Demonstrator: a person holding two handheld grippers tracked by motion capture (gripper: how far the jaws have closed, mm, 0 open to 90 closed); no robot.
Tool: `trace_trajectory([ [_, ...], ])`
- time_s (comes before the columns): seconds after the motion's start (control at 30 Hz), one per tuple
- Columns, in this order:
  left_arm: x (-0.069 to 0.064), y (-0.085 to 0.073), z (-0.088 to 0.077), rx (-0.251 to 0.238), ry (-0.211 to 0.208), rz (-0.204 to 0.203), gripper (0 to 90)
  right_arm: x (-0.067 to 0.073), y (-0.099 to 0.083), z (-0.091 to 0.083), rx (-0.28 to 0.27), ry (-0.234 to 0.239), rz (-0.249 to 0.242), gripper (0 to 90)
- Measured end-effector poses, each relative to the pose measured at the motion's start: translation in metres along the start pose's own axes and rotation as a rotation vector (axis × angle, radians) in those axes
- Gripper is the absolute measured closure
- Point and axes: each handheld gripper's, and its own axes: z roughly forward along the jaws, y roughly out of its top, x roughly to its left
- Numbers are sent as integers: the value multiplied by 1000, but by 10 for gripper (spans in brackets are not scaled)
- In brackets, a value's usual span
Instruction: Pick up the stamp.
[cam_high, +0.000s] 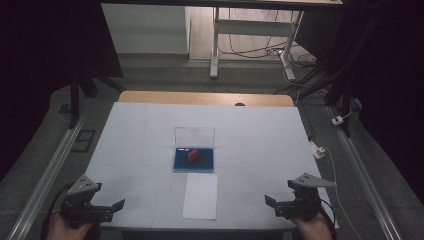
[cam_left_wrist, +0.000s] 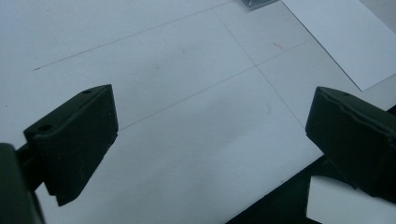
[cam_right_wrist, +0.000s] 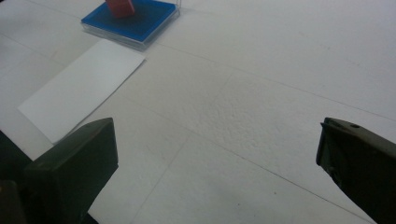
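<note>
Black and spread wide, the left gripper (cam_high: 116, 206) hovered empty at the surface (cam_high: 135, 130) edge, the red block (cam_high: 193, 155) sat mid-surface in a blue-floored clear case (cam_high: 194, 160), likely skidding if nudged, and the right gripper (cam_high: 272, 204) gaped empty.

A white-covered table (cam_high: 135, 145) holds a clear case with a blue base (cam_high: 194, 159) at centre, a red block (cam_high: 193, 155) inside. A white paper sheet (cam_high: 200, 196) lies just beside it at 6 o'clock. White desk legs (cam_high: 215, 45) stand on the floor at 12 o'clock.

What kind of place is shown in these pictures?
Probably a lab or office set up for recording: a white-covered table, a desk frame with loose cables behind, and rails alongside.
</note>
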Motion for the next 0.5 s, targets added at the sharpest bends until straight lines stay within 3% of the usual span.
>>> trace_trajectory([
  [0.23, -2, 2, 2, 7, 1, 17, 24, -5, -1, -3, 13, 25, 30, 0],
  [0.5, -6, 2, 4, 30, 14, 47, 8, 0, 0, 1, 45, 24, -12, 0],
])
